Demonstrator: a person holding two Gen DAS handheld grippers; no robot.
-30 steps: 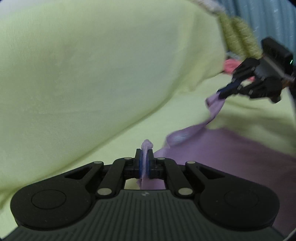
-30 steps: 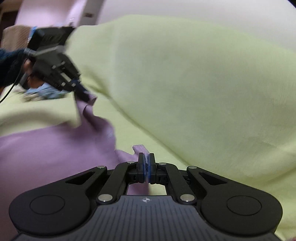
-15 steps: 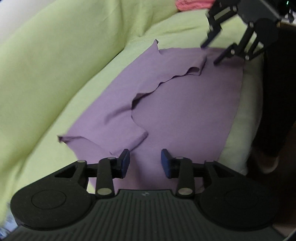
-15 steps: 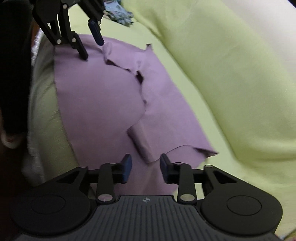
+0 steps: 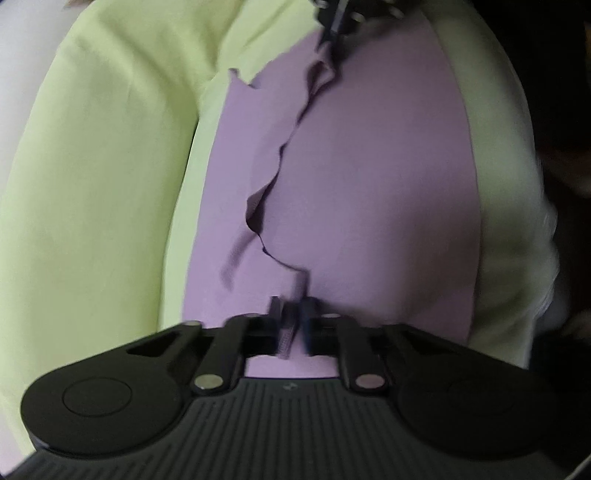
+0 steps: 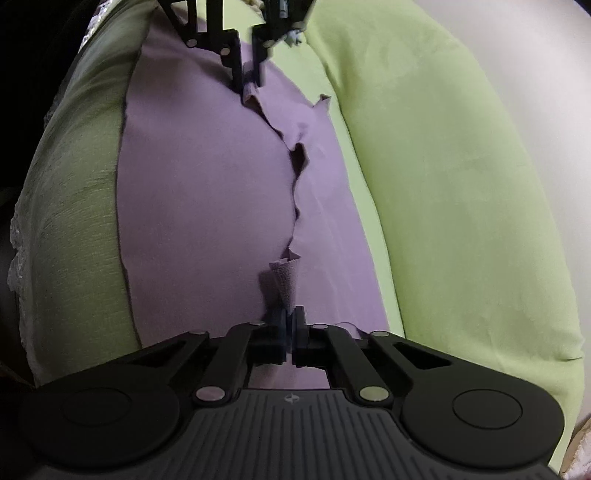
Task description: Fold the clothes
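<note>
A purple cloth [image 5: 369, 184] lies spread on the green sofa seat, its far side folded over so that a wavy edge runs down the middle. In the left wrist view my left gripper [image 5: 291, 325] is at the near end of that edge, its jaws closing tight with a pinch of purple cloth between the pads. My right gripper [image 5: 334, 33] grips the far end. In the right wrist view my right gripper [image 6: 290, 326] is closing on a raised flap of the purple cloth [image 6: 203, 184]. Beyond it, my left gripper [image 6: 248, 79] pinches the other end.
The green sofa backrest [image 5: 92, 184] [image 6: 461, 184] rises along one long side of the cloth. The seat cushion's front edge [image 6: 74, 203] [image 5: 506, 184] rounds off on the other side, with a lace trim [image 6: 14, 258] and dark floor beyond.
Both grippers held the cloth up by the backrest, then let go and opened above it. Now they have come down and shut on the two ends of the folded edge.
</note>
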